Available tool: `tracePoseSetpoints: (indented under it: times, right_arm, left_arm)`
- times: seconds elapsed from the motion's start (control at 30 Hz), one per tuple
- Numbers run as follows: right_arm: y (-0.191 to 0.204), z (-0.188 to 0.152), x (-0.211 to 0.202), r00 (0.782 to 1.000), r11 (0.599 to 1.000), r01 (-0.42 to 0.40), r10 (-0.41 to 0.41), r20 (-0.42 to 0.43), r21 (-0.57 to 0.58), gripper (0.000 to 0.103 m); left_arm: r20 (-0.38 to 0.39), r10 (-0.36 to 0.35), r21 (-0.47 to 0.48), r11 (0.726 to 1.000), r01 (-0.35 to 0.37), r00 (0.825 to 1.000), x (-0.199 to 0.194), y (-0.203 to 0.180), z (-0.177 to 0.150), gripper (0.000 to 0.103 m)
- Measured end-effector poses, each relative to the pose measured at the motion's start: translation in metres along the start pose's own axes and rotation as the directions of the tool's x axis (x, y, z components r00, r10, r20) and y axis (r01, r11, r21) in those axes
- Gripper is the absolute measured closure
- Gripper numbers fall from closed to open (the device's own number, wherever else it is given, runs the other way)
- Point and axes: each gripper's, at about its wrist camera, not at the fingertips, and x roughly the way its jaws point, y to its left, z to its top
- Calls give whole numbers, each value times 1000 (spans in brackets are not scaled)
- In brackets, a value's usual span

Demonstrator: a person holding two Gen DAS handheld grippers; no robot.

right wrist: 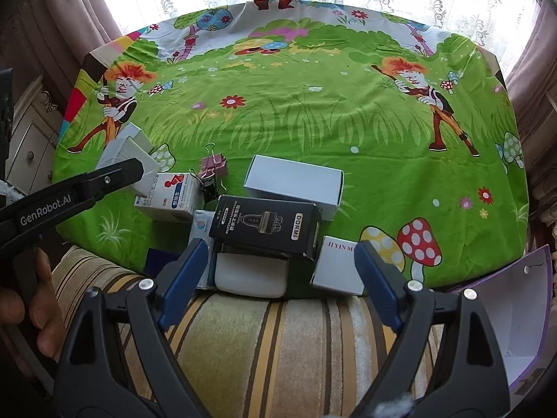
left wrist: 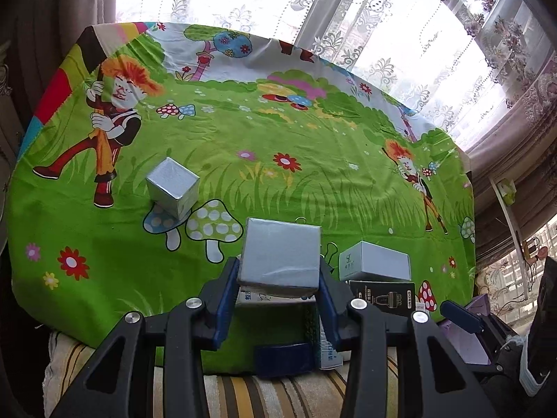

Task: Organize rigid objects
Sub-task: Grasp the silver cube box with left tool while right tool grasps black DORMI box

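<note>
My left gripper (left wrist: 278, 271) is shut on a silver box (left wrist: 280, 256) and holds it above a white medicine box (left wrist: 257, 297) near the table's front edge. A second silver cube (left wrist: 172, 188) sits on the cloth, farther left. My right gripper (right wrist: 278, 261) is open and empty, its fingers either side of a black DORMI box (right wrist: 266, 226), a white rounded block (right wrist: 250, 275) and a white JI YIN box (right wrist: 339, 266). The left gripper (right wrist: 115, 177) with its silver box (right wrist: 130, 156) shows in the right wrist view.
A white box (right wrist: 296, 183) lies behind the black one, with pink binder clips (right wrist: 214, 167) and a red-and-white medicine box (right wrist: 172, 196) to its left. A purple-edged open box (right wrist: 518, 317) stands at the right. The green cartoon tablecloth (right wrist: 313, 115) stretches behind. A striped cushion (right wrist: 278, 348) lies below.
</note>
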Motion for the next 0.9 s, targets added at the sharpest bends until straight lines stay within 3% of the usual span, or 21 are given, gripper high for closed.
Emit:
tracePoseSetpoints:
  times: [0.3,0.9]
  right_arm:
    - [19,11,21,998,998,67,-67,-17,14,13]
    - [31,17,47,985,987,162,-161,-54,-2,13]
  left_arm:
    - [29,-8,-85,996,11,1000,-4,30,0,60]
    - [28,-51,-99,994,53,998,-2,35,-2,60]
